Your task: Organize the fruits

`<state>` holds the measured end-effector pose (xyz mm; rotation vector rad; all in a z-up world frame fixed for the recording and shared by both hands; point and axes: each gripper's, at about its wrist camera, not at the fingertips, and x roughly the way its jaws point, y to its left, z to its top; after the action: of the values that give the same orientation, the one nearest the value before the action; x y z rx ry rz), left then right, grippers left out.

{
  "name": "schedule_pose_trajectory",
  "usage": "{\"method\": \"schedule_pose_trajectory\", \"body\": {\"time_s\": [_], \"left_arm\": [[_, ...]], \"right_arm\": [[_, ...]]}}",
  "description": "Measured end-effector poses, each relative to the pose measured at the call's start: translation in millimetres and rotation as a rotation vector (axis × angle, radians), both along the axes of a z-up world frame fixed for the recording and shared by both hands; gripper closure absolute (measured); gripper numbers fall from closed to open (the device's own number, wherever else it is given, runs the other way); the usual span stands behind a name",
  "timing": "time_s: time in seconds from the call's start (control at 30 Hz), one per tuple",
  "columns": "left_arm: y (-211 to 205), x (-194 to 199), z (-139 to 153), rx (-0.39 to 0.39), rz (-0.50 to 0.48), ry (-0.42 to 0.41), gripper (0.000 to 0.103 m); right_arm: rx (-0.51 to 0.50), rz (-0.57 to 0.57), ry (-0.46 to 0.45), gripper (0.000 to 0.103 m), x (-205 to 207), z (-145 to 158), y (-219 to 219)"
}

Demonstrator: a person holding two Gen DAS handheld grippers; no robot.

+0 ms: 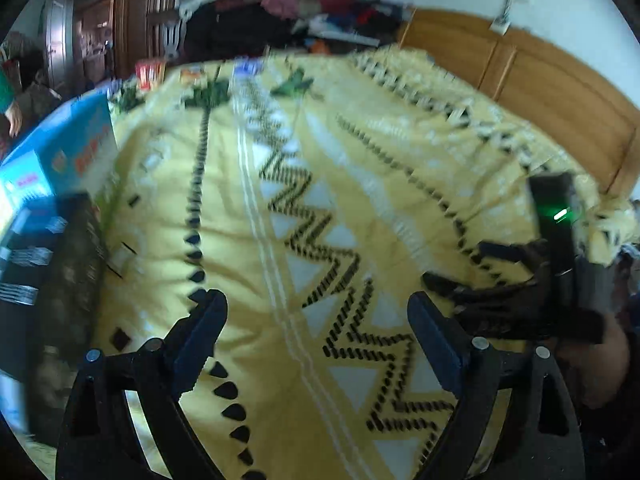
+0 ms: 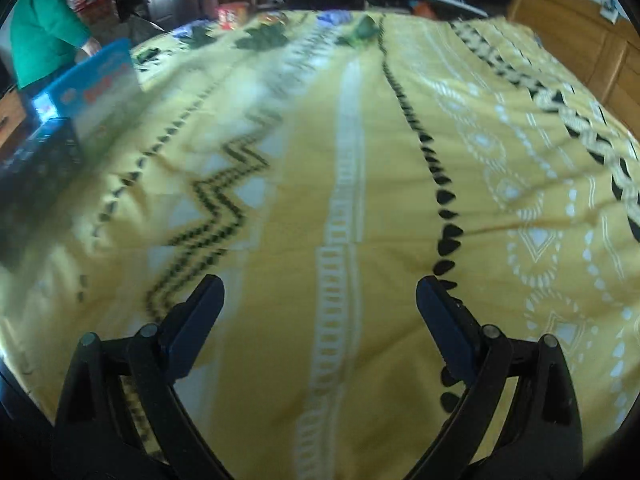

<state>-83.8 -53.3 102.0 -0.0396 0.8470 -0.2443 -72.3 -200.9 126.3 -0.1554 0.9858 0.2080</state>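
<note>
We see a yellow patterned bedspread (image 2: 360, 160) filling both views, with a blue box (image 2: 100, 76) at its left edge and small green and colourful items (image 2: 364, 28), too blurred to confirm as fruit, along its far edge. Our left gripper (image 1: 316, 312) and right gripper (image 2: 320, 292) both gape wide and empty above bare cloth, probably readied for a reach.

Both views are smeared by motion — the zigzag pattern on the yellow bedspread (image 2: 304, 128) blurs at left. Small things along the bed's far edge (image 1: 208, 94) are too blurred to tell what they are. The blue box (image 1: 76, 148) is cut off at the left edge, its print unreadable. A person in green (image 2: 40, 28) is cut by the frame — only torso and hand show.
</note>
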Motion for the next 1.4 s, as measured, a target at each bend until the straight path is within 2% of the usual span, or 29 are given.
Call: {"method": "schedule_pose_trajectory", "body": {"time_s": [0.17,0.2,0.27,0.3,0.37,0.47,0.63,0.8,0.87,1.03,1.17,1.4], "left_arm": [[-3,27,-52,0.057,0.049,0.075,0.01],[-3,32,-64,0.066,0.061,0.103,0.009],[1,39,-91,0.026,0.04,0.158,0.0],[3,35,-96,0.015,0.027,0.132,0.0],[6,28,-93,-0.005,0.039,0.089,0.0],[3,21,-94,0.017,0.057,0.073,0.0],[2,5,-92,0.035,0.105,0.044,0.0],[6,-2,-90,0.015,0.119,0.021,0.0],[2,-1,-91,0.042,0.118,0.026,0.0],[-10,3,-92,0.136,0.114,0.037,0.0],[-6,4,-92,0.107,0.109,0.041,0.0],[-7,4,-92,0.114,0.109,0.04,0.0]], "right_arm": [[-0.001,-0.028,0.06,0.005,11,-33,-11],[0.01,-0.035,0.079,0.0,12,-43,-14],[0.049,-0.022,0.017,0.0,10,-49,-20],[0.058,-0.025,0.014,0.0,9,-49,-22],[0.062,-0.024,0.002,0.0,5,-49,-22],[0.095,-0.028,-0.008,0.0,3,-49,-28],[0.059,-0.033,0.0,0.0,0,-49,-22],[0.034,-0.052,-0.017,0.0,-19,-49,-17],[0.014,-0.045,-0.051,0.0,-26,-50,-15],[0.012,-0.047,-0.032,0.0,-18,-50,-15],[0.016,-0.048,-0.03,0.0,-19,-50,-15],[0.015,-0.048,-0.03,0.0,-19,-50,-15]]}}
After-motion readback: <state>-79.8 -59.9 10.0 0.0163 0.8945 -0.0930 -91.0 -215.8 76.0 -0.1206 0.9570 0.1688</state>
